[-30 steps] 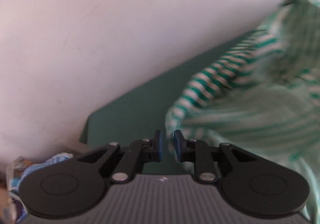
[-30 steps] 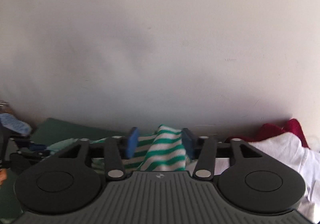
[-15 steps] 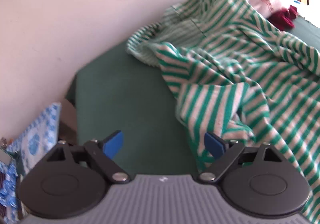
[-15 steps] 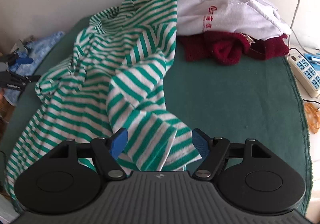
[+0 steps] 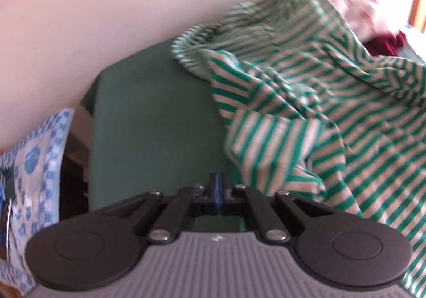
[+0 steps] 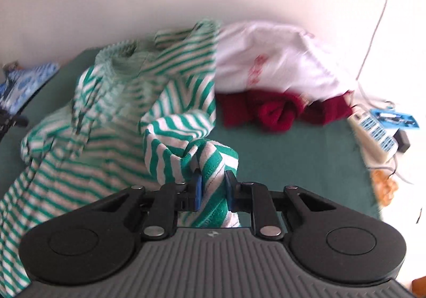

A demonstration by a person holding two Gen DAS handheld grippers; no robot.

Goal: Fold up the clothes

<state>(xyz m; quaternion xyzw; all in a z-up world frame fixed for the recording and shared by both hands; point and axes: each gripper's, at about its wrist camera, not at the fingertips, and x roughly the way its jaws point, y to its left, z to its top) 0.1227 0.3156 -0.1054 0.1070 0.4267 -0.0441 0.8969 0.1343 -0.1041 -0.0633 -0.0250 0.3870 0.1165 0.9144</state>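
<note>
A green-and-white striped shirt [image 5: 332, 116] lies crumpled on the green tabletop [image 5: 154, 116]. In the left wrist view my left gripper [image 5: 218, 191] is shut, its blue pads pressed together over bare green surface, with the shirt's edge just to its right and nothing between the pads. In the right wrist view the same striped shirt [image 6: 111, 111] spreads to the left. My right gripper [image 6: 213, 183] is closing on a bunched fold of it, and the cloth fills the gap between the blue pads.
A white garment [image 6: 266, 58] and a dark red one [image 6: 277, 108] are piled at the back by the wall. A white power strip [image 6: 375, 135] with cables sits at the table's right edge. A blue patterned cloth [image 5: 34, 164] lies off the left edge.
Both grippers were open half a second ago. The left has since shut on nothing beside the shirt's edge; the right has narrowed onto a fold of the striped shirt. Both views tilted up slightly.
</note>
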